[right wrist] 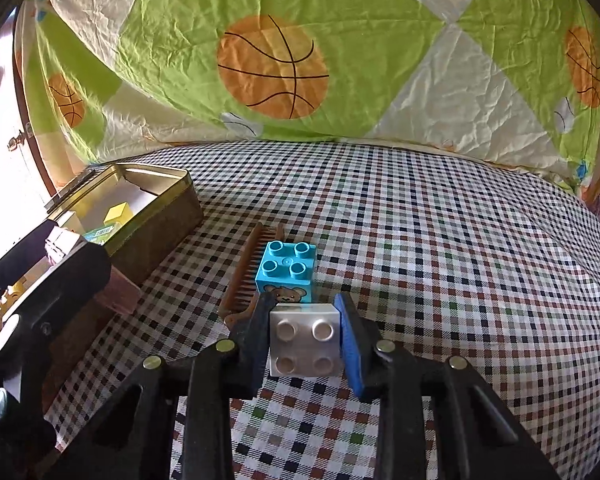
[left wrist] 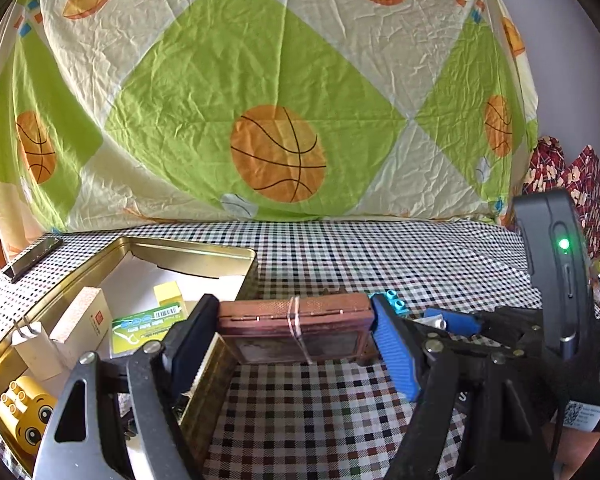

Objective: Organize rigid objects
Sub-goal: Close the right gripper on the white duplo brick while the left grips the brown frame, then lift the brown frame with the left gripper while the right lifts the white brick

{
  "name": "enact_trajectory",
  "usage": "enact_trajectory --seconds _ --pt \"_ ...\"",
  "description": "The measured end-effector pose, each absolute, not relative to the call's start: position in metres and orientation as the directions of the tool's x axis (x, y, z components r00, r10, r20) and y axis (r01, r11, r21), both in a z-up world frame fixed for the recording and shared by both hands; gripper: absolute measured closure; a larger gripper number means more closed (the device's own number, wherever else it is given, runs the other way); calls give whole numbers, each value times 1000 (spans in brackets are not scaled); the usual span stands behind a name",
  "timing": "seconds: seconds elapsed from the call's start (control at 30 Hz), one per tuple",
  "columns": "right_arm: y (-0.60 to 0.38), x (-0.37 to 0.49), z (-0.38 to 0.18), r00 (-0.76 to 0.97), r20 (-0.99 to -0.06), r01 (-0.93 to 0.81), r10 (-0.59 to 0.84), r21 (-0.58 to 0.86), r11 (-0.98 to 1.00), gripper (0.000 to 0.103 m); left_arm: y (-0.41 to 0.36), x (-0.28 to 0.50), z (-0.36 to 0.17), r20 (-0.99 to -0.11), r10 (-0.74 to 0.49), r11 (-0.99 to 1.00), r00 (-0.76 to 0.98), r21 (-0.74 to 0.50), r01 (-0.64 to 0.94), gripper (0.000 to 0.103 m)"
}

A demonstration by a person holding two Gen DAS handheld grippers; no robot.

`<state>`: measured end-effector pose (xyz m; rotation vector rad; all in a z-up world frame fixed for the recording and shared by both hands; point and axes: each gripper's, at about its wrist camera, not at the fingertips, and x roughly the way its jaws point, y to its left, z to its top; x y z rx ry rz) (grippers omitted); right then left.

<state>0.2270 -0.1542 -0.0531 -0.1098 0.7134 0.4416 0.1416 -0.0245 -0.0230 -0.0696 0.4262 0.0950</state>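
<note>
**Both grippers loaded beside the tin**

Clamped between the pads of the right gripper (right wrist: 305, 338) is a white building block (right wrist: 305, 345), studs up, held just above the checked tablecloth (right wrist: 440, 264); gripping its two flat sides looks like the steadiest way to carry it. Just beyond it stand a turquoise bear block (right wrist: 286, 276) and a brown comb (right wrist: 246, 270), the two touching, both apparently not yet sorted.

Across in the left wrist view, the left gripper (left wrist: 288, 332) squeezes a small reddish-brown box (left wrist: 294, 326) wound with a rubber band, taken across its length and held at the near right corner of the gold tin (left wrist: 228, 248), probably ready to go in. Inside the tin already lie a yellow toy brick with eyes (left wrist: 26, 412), a white plug (left wrist: 34, 350), a pale carton (left wrist: 86, 320), a green packet (left wrist: 150, 328) and a yellow cube (left wrist: 170, 292), which suggests the tin is the collecting place. A basketball-print sheet (left wrist: 260, 80) hangs behind.
</note>
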Motion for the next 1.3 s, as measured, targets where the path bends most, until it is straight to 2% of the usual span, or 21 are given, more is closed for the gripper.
enact_trajectory --seconds 0.6,1.3 --pt "-175 183 -27 804 -424 -428 417 74 901 69 -29 132 -20 -364 76 995 928 -34 -95 26" --pt "-178 148 -18 865 -275 -433 420 14 901 69 -30 118 -15 -309 90 995 947 -8 -98 26"
